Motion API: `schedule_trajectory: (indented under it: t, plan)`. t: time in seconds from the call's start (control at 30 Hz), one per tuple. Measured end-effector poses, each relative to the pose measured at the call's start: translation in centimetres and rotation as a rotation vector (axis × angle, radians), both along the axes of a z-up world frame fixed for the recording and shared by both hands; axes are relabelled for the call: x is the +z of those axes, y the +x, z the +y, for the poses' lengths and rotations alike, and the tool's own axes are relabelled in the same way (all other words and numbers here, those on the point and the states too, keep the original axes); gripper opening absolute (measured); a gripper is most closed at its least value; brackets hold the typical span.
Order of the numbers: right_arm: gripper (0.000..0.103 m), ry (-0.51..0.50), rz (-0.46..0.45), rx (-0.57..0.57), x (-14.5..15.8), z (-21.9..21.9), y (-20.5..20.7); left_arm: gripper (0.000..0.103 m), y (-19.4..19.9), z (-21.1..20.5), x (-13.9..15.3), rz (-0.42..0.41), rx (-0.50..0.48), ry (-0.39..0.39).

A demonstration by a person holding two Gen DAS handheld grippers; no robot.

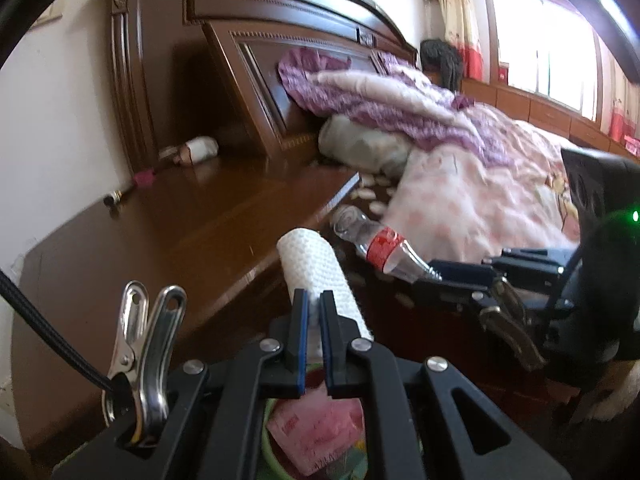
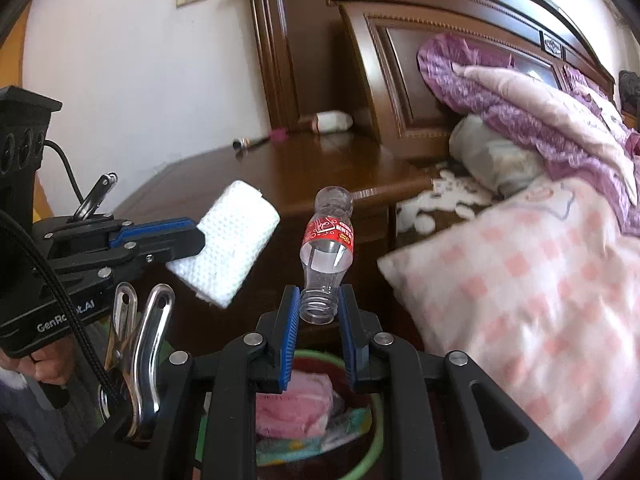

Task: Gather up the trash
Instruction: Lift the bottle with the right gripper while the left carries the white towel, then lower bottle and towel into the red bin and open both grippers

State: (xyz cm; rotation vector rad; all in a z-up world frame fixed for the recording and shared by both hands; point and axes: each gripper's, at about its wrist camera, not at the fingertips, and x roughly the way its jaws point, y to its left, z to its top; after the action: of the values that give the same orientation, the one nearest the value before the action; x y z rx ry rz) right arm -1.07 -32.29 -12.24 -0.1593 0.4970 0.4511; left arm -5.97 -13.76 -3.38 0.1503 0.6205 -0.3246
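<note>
Readable text: "GenRo..t.AI", white lettering partly covered by a cable, on the black body of the left gripper (image 2: 200, 236), lower left of the right wrist view. Bottle (image 2: 327, 256) red label: print illegible.

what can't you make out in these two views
- Green bin: in both wrist views the gripper linkage hides most of it; the rest of its contents unclear.
- Bottle label: print too small.
- Objects on the nightstand: blurred, unidentifiable.
- Paper roll: near end hidden behind the left gripper.
</note>
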Motion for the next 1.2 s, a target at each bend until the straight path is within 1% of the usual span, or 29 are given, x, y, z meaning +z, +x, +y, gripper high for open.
schedule_trajectory:
  t: [0.17, 0.27, 0.37, 0.5, 0.53, 0.57, 0.6, 0.63, 0.73, 0.77, 0.9, 1.1, 1.2]
  plan:
    - [0.020, -0.003, 0.068, 0.008, -1.8, -0.3, 0.4, 0.006, 0.2, -0.3, -1.9, 0.039, 0.002, 0.027]
    - [0.020, -0.025, 0.089, 0.019, -2.7, 0.0, 0.4, 0.006, 0.4, -0.1, -2.9, 0.069, 0.002, 0.036]
    - [0.020, -0.037, 0.138, 0.025, -4.2, 0.1, 0.6, 0.006, 0.7, 0.1, -4.0, 0.102, 0.004, 0.041]
    - [0.020, -0.057, 0.205, 0.029, -6.4, 0.3, 0.8, 0.006, 1.1, 0.4, -6.0, 0.163, 0.000, 0.053]
    - [0.020, -0.062, 0.224, 0.029, -7.0, 0.3, 0.9, 0.006, 1.2, 0.3, -7.1, 0.174, -0.006, 0.073]
    - [0.020, -0.068, 0.249, 0.020, -7.7, 0.3, 1.1, 0.006, 1.4, 0.2, -7.8, 0.175, -0.005, 0.092]
    - [0.020, -0.069, 0.265, 0.014, -8.1, 0.2, 1.3, 0.006, 1.6, 0.0, -9.0, 0.188, -0.006, 0.124]
    - [0.020, -0.068, 0.300, 0.002, -9.0, 0.1, 1.6, 0.006, 1.9, -0.1, -9.9, 0.213, -0.008, 0.139]
    - [0.020, -0.056, 0.407, -0.014, -11.6, -0.1, 2.6, 0.006, 2.5, -0.1, -12.4, 0.295, -0.010, 0.152]
    - [0.020, -0.060, 0.424, -0.018, -12.2, -0.1, 2.8, 0.006, 2.7, -0.1, -12.9, 0.312, -0.012, 0.154]
    - [0.020, -0.116, 0.519, -0.037, -15.3, 0.7, 3.3, 0.006, 3.5, 0.0, -15.7, 0.413, -0.026, 0.152]
    - [0.020, -0.185, 0.631, -0.120, -18.3, 1.4, 4.3, 0.006, 4.1, 0.1, -19.1, 0.475, -0.025, 0.201]
    - [0.020, -0.209, 0.713, -0.131, -20.5, 1.6, 4.5, 0.006, 4.5, 0.2, -21.2, 0.519, -0.020, 0.228]
